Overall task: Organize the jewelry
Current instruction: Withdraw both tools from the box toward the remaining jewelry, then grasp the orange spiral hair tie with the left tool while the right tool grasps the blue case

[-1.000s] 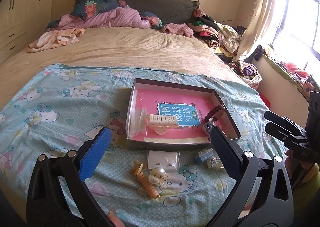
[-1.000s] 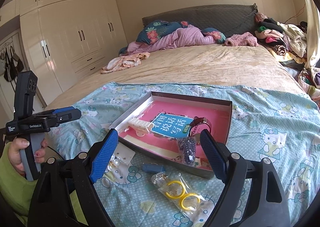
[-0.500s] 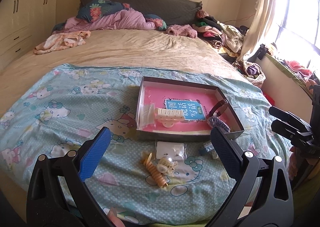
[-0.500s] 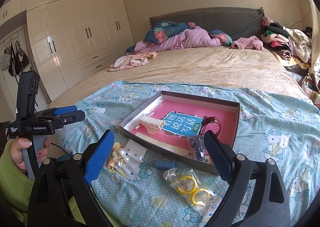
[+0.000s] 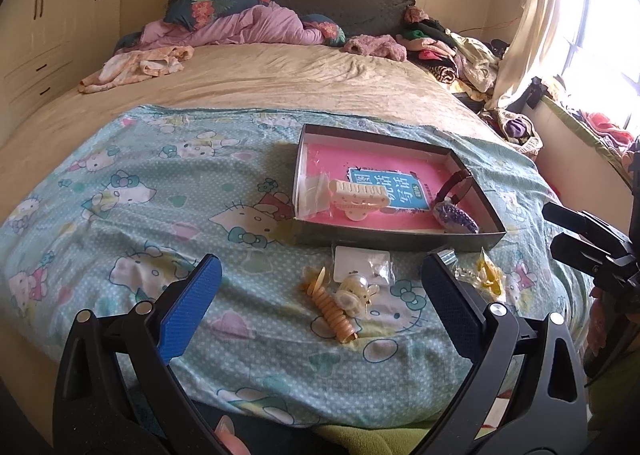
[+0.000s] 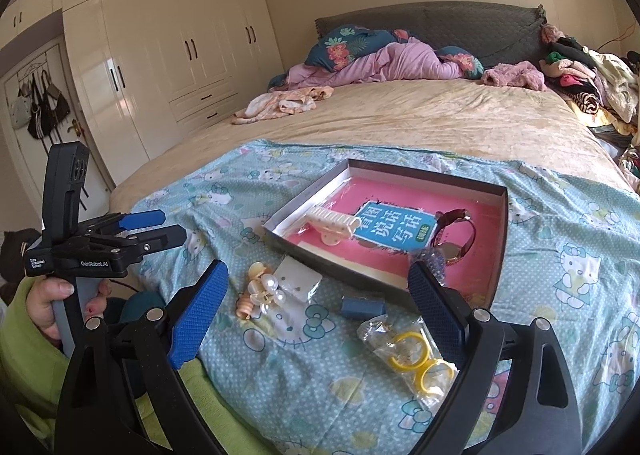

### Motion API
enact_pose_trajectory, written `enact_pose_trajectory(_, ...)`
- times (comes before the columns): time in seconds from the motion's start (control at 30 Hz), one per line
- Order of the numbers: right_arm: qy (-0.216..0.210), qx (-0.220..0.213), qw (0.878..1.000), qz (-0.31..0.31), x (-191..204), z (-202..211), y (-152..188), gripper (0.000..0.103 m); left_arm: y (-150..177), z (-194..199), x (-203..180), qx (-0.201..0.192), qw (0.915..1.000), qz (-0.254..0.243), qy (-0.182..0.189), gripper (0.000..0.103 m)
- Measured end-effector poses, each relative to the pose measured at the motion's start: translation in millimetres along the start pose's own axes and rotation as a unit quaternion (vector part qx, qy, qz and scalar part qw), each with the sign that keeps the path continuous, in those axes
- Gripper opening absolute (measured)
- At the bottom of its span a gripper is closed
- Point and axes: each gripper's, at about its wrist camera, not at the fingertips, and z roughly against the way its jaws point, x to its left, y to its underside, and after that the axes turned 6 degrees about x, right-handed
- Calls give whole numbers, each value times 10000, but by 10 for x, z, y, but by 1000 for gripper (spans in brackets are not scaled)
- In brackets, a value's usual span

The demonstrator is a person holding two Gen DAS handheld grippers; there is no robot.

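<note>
My left gripper (image 5: pixel 318 307) hangs spread wide over the near edge of the blue cartoon sheet (image 5: pixel 168 215), nothing between its pads. My right gripper (image 6: pixel 318 311) is released too; its jaws have just been opening and nothing sits between them.

Just ahead of the left jaws lie a spiral hair tie (image 5: pixel 332 311) and a pearl clip (image 5: pixel 354 291), touching each other, with a small white card (image 5: pixel 362 265) just beyond them. Ahead of the right jaws lies a clear bag of yellow rings (image 6: pixel 412 351), close to my right finger, and a small blue box (image 6: pixel 362 307) lies just beyond the bag.

Farther on sits the open tray (image 6: pixel 502 239) with its pink floor. Inside it lie a cream hair claw (image 6: pixel 334 223) to the left, a watch (image 6: pixel 456 235) to the right and a purple beaded piece (image 5: pixel 456 217) at the near right corner.

Off to the left of the right jaws, a hand (image 6: pixel 48 309) in a green sleeve holds the left gripper's handle.
</note>
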Motion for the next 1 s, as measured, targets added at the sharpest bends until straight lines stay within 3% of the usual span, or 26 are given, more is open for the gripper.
enact_pose_trajectory(0.5,-77,372,9993,18,65,-281,103,90,309,-365,-98,557,9972,-420,-276,93)
enact_pose_trajectory(0.73,-101,538,9985,7,72,-428,155,90,394,-506,-131,738,9960,-470,-192,93)
enact_pose_trajectory(0.93,-97,671,9977,-34,40,-542,182,90,425,-630,-120,889,9952,-414,-58,77)
enact_pose_trajectory(1.0,-91,714,9974,-50,23,-580,184,90,429,-670,-111,939,9948,-392,-7,65)
